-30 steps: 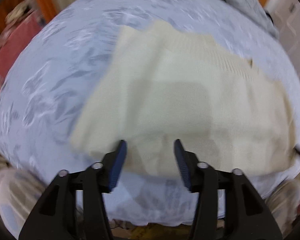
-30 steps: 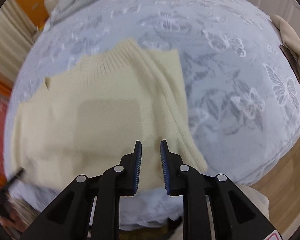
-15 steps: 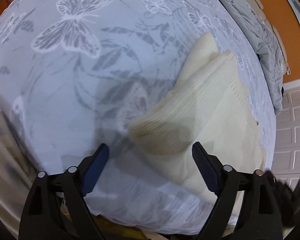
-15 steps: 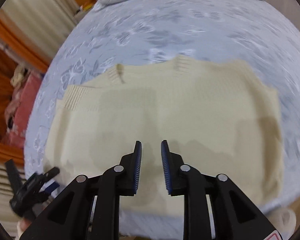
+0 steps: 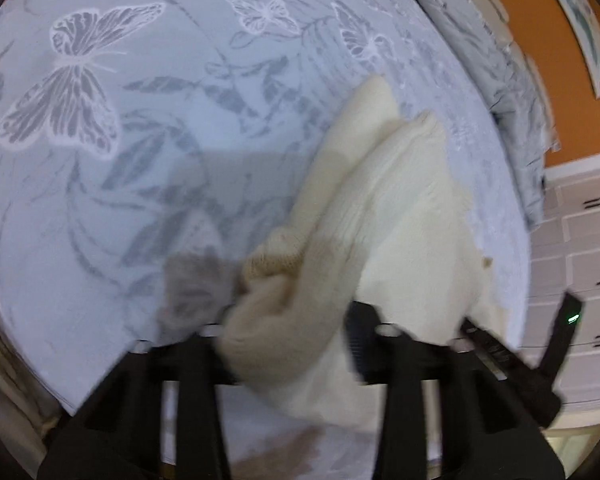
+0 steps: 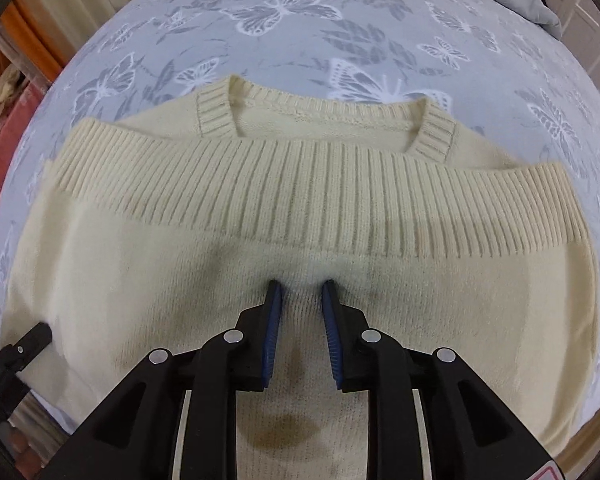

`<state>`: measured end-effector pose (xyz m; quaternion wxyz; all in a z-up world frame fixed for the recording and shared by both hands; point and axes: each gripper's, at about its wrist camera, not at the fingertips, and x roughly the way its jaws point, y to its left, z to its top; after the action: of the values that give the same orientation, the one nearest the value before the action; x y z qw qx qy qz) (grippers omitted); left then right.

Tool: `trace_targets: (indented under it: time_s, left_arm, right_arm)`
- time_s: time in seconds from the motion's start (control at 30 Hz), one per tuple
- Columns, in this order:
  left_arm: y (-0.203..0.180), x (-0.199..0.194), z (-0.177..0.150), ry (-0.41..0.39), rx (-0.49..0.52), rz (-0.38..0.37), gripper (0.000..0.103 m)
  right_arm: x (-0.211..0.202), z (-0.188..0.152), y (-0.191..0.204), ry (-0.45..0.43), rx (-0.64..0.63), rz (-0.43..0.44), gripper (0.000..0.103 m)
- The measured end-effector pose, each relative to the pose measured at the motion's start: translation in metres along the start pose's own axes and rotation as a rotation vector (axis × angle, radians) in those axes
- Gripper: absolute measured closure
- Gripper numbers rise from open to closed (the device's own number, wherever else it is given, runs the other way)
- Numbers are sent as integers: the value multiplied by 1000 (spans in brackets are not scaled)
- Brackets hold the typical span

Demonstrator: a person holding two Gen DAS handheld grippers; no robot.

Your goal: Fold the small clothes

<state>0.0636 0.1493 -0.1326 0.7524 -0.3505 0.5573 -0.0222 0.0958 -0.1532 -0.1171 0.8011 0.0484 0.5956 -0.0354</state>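
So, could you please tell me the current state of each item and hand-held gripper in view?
Cream knit sweater: folded, ribbed hem lying just below the neckline, flat on the bed.
Butterfly-print bedspread: spread out under the sweater.
Left hand-held gripper: open, a bunched sweater edge between its fingers.
Right hand-held gripper: narrowly open, tips at the sweater's surface.

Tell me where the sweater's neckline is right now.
In the right wrist view the neckline lies top centre, just beyond the folded-up ribbed hem, on the butterfly bedspread.

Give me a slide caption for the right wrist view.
Right gripper, jaws slightly apart, over folded cream sweater on butterfly-print bedspread.
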Motion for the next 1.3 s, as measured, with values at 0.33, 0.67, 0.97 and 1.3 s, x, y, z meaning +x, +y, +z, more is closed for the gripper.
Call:
trace_targets:
  time_s: [0.33, 0.67, 0.97, 1.3]
  left_arm:
    - [-184, -82, -46, -152, 555, -60, 93]
    - [-311, 44, -221, 90, 1083, 28, 87]
    - [-234, 0, -245, -21, 1101, 56, 12]
    - [-177, 15, -202, -80, 1020, 300, 13]
  right_arm:
    - [-73, -46, -84, -154, 262, 278, 67]
    - [-127, -158, -245, -215, 529, 199, 56]
    - [-126, -135, -218, -208, 422, 352, 25]
    - [-78, -81, -135, -39, 309, 329, 75]
